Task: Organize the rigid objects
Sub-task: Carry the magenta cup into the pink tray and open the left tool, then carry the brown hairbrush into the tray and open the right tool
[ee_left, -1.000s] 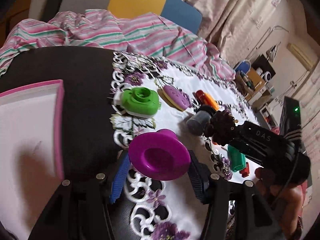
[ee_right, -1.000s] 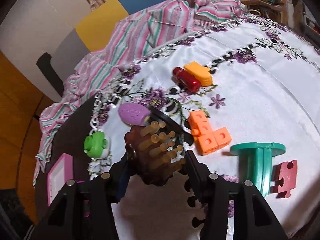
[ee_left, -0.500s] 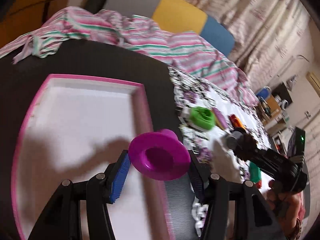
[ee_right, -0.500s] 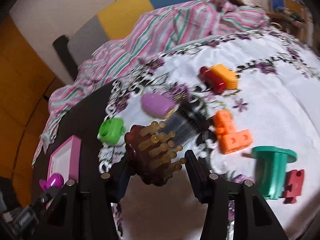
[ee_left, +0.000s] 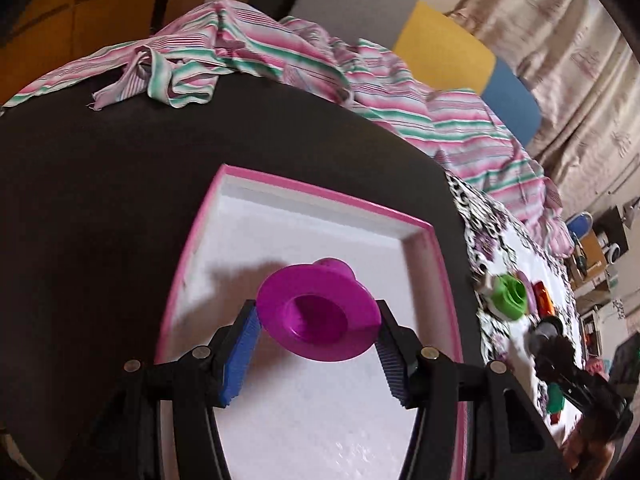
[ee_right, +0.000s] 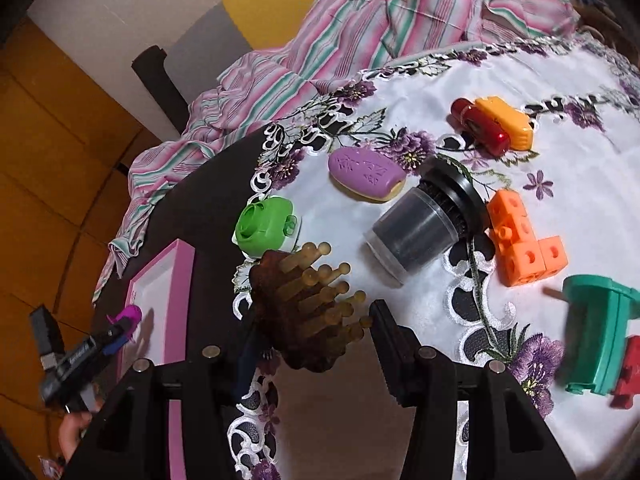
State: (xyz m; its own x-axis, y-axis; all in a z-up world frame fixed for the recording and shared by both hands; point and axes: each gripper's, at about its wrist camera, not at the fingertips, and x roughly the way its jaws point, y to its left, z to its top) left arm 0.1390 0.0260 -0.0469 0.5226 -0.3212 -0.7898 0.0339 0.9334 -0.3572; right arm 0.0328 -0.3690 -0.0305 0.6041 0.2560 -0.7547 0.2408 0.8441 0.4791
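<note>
- The dark worktop (ee_left: 100, 200) was seen partly covered by a white embroidered cloth (ee_right: 420, 60), with a striped fabric (ee_left: 280, 60) heaped along its far edge.
- A pink-rimmed white tray (ee_left: 320, 200) lay on the bare dark part.
- The purple flanged piece (ee_left: 318, 316) was pinched by the left gripper (ee_left: 316, 356) fingers above the tray floor.
- A brown pegged brush (ee_right: 308, 308) was pinched between the right gripper (ee_right: 310, 344) fingers above the cloth's edge.
- A black cylinder (ee_right: 424, 228), orange blocks (ee_right: 524, 244), a teal piece (ee_right: 600, 340), a green cap (ee_right: 266, 226), a purple oval (ee_right: 366, 174) and a red-and-orange toy (ee_right: 492, 124) lay scattered on the cloth.
</note>
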